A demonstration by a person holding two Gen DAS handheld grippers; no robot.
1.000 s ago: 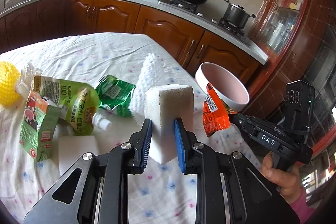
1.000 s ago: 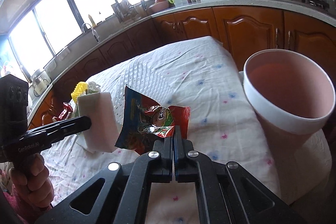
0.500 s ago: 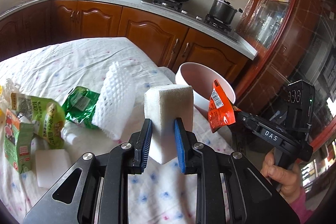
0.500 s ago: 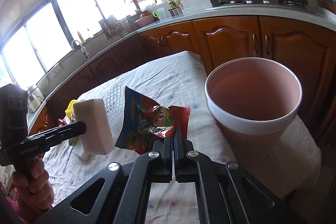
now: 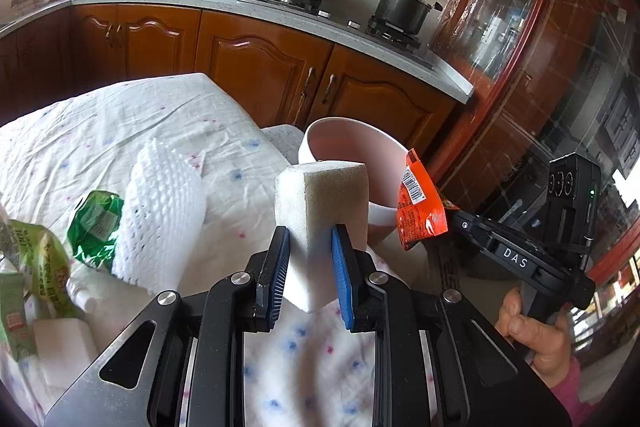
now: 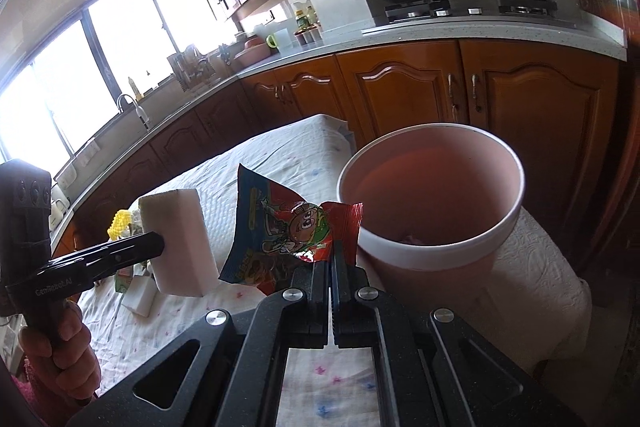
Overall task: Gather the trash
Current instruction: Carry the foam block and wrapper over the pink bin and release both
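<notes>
White foam block (image 5: 320, 203) clamped upright between the left tool's (image 5: 308, 267) blue pads, lifted clear of the bench (image 5: 180, 123). Right tool (image 6: 331, 259) fully closed, pinching a red snack wrapper (image 6: 280, 231) by its lower edge. Pink bin (image 6: 432, 195) just beyond both, off the bench's end. Green wrappers (image 5: 94, 223), white mesh sleeve (image 5: 164, 219), small carton (image 5: 12, 307) lie on the cloth.

A porous, matt white foam block (image 5: 320, 211), a glossy crinkled foil snack wrapper (image 6: 288, 231), a smooth matt pink plastic bin (image 6: 432, 187), a wrinkled printed cotton cloth (image 5: 120, 131) and polished wooden cabinets (image 5: 256, 67) under a speckled stone worktop (image 6: 480, 31).
</notes>
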